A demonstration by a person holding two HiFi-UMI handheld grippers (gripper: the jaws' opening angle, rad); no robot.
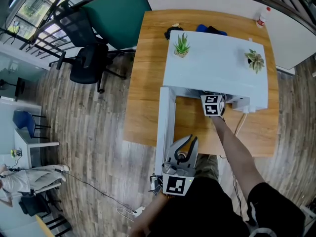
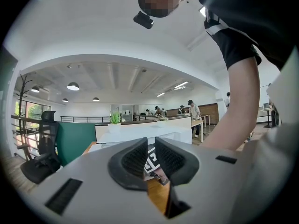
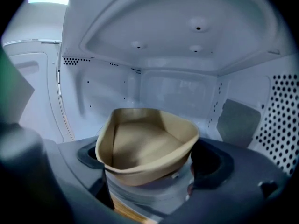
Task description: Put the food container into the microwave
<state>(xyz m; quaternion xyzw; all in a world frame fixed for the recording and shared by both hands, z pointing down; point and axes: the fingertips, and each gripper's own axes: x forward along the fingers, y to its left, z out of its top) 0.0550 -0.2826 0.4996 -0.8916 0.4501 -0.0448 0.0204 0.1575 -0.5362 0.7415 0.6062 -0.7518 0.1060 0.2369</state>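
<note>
A tan food container (image 3: 145, 146), its rim squeezed out of round, sits between the jaws of my right gripper (image 3: 149, 158), which is shut on it. Container and jaws are inside the white microwave cavity (image 3: 177, 92), just above its floor. In the head view the right gripper (image 1: 213, 102) reaches into the mouth of the white microwave (image 1: 217, 65), and the container is hidden there. The microwave door (image 1: 165, 127) stands open to the left. My left gripper (image 1: 190, 141) hangs by the door's outer end, shut and holding nothing; in its own view the left gripper (image 2: 151, 146) faces the microwave.
The microwave stands on a wooden table (image 1: 143, 93). Two small potted plants (image 1: 181, 44) (image 1: 255, 59) sit on top of it. A bottle (image 1: 263, 17) stands at the table's far right corner. A black office chair (image 1: 84, 58) is left of the table.
</note>
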